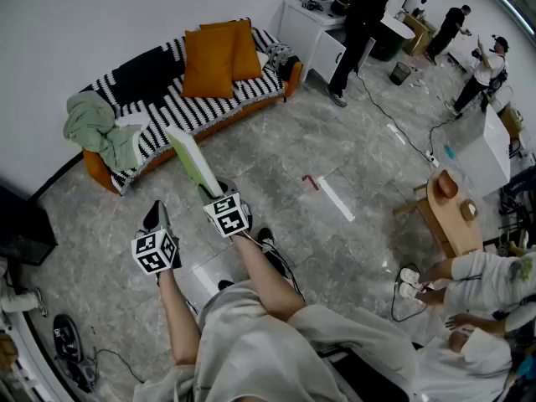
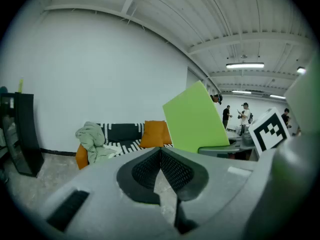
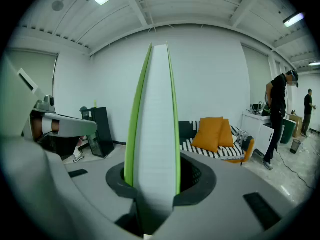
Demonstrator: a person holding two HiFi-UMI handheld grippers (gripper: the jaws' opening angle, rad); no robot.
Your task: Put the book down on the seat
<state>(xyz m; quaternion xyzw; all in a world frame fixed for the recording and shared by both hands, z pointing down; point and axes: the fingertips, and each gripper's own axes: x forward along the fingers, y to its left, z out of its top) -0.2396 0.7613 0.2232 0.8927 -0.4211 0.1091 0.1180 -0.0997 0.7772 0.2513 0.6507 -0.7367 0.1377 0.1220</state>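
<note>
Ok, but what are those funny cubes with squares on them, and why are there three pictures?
A person holds two grabbing tools, one in each hand. The patterned cubes are part of those tools. One picture comes from a camera on the person's head, looking down. The other two come from little cameras riding on each tool. The right gripper pinches a green book between its fingers. The left gripper is closed with nothing in it. Ahead stands a striped sofa with orange cushions and a green blanket on it. The book is not on the seat yet.
</note>
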